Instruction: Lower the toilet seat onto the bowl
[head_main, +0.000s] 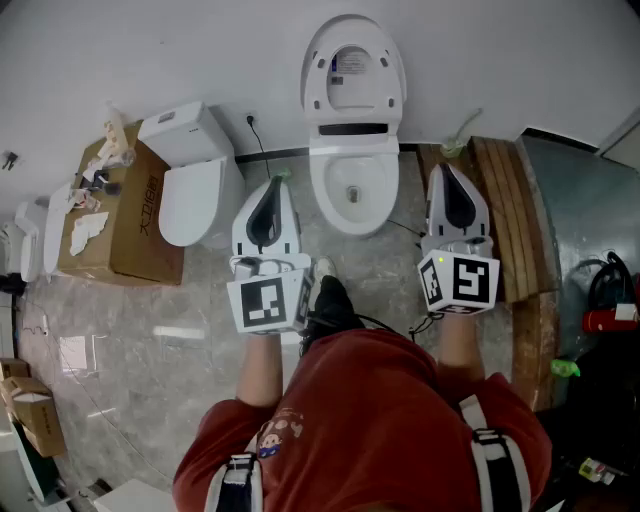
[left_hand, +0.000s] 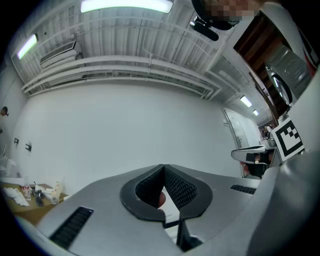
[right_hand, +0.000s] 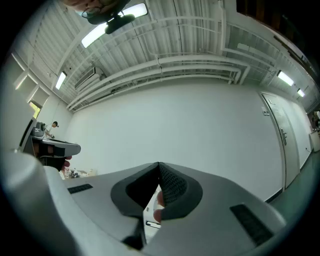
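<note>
Toilet seat and bowl: white, glossy, smooth, look of hard plastic and glazed ceramic
Second toilet: same glossy white
Floor: polished stone-look tile, grey veins, reflective
Box at floor's left edge: brown cardboard, matt
Planks at floor's right edge: bare wood, grain visible
Left gripper, right gripper: grey matt plastic shells
Pads: black, rubbery, fine grid texture
Shirt: red cloth, soft

A: How is the head view set?
B: It is directed steeply downward from standing height onto the toilet.
A: And the gripper views?
B: Each is aimed slightly upward along its jaws; the white wall and ceiling are shared.
</note>
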